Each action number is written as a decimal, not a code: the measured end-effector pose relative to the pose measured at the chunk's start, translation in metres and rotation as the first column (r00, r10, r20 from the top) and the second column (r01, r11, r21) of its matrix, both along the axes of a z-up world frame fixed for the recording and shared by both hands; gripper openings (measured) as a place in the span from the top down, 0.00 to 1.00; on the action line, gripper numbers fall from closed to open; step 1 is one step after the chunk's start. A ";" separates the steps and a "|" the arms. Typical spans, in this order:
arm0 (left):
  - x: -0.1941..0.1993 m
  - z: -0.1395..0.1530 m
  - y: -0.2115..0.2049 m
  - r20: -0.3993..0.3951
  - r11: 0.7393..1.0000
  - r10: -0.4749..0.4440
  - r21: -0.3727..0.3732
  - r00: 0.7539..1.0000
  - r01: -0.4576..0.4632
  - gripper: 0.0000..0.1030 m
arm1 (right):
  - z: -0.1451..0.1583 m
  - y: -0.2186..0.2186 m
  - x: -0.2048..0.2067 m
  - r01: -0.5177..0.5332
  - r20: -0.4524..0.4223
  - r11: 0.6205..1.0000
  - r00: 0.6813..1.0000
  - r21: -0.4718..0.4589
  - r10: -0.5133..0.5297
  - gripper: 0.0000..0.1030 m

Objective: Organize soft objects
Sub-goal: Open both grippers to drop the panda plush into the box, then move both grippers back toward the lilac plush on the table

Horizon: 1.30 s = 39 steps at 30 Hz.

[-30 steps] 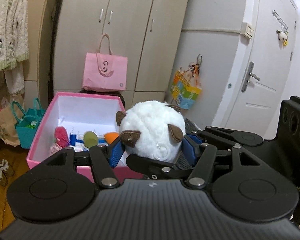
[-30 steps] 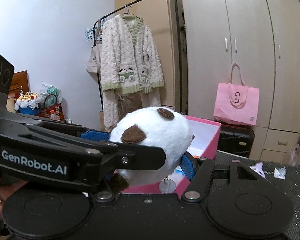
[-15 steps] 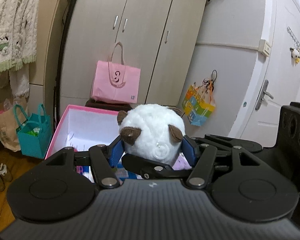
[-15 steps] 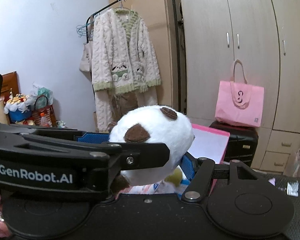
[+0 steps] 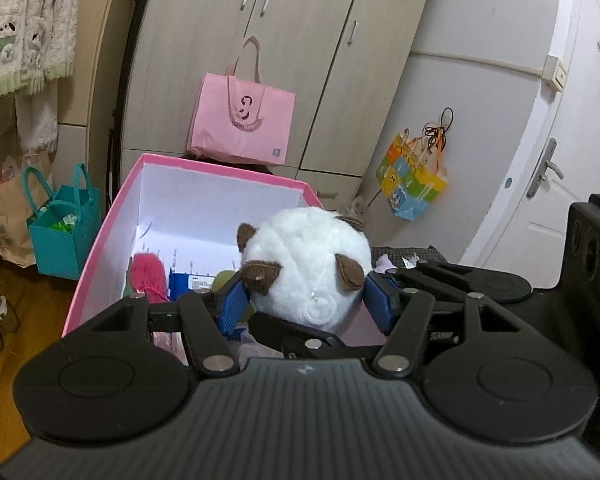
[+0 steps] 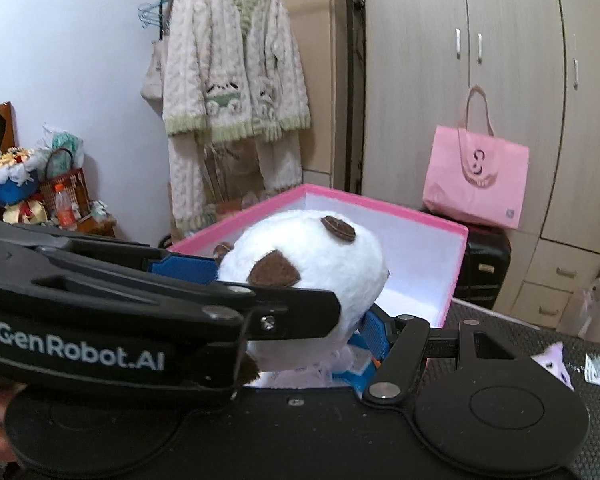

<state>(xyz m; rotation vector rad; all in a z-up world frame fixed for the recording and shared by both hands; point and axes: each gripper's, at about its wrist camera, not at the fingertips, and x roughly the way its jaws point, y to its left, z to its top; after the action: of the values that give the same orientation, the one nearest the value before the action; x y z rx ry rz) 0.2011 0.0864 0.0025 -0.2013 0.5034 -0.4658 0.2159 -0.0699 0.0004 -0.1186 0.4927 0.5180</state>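
Seen first from the left wrist camera: the left gripper [image 5: 306,300] has its blue pads pressed on either side of a round white plush toy [image 5: 306,270] with brown felt patches. Black fingers of the right gripper [image 5: 296,330] cross just beneath the toy, so both share the load. The toy hangs over the near end of an open pink box [image 5: 100,248] with white inner walls. Inside lie a fuzzy pink-red soft thing [image 5: 148,276], a blue packet and something green, partly hidden. Behind the box, a pink tote bag [image 5: 242,120] leans against a beige wardrobe; it carries a looping logo too small to read. A teal bag stands on the wooden floor to the left.

From the right wrist camera, the left gripper's body fills the lower left, printed "GenRobot.AI" in white. The right gripper [image 6: 296,312] is closed on the same white plush toy [image 6: 304,268] at about half width, one blue pad showing at the toy's lower right. The pink box [image 6: 456,272] sits just behind and below the toy. A small lilac plush lies on the dark table at the far right.

Judging the step, the toy is about to be lowered into the box. Both grippers should probably descend together, aiming for bare floor beside the soft things already there, and release only once the toy rests.
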 end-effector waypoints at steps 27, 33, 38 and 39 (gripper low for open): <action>-0.104 0.052 0.009 0.075 0.987 0.045 0.150 0.996 -0.056 0.37 | 0.051 -0.076 -0.111 -0.056 0.045 0.998 0.997 -0.002 0.056 0.25; -0.126 0.059 0.002 0.069 0.984 0.002 0.178 0.998 -0.014 0.37 | 0.058 -0.086 -0.129 -0.108 0.015 0.994 0.994 0.013 0.108 0.25; -0.142 0.064 -0.004 0.062 0.980 -0.030 0.197 0.998 0.017 0.37 | 0.061 -0.095 -0.146 -0.127 0.009 0.992 0.992 0.014 0.127 0.25; -0.145 0.064 -0.006 0.062 0.979 -0.036 0.200 0.997 0.023 0.37 | 0.062 -0.098 -0.148 -0.128 0.009 0.992 0.992 0.016 0.128 0.25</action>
<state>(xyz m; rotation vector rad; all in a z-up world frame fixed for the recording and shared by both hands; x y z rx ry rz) 0.0562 0.0804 0.0669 0.0144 0.4861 -0.4462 0.0675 -0.1675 0.0621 -0.1369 0.4745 0.6472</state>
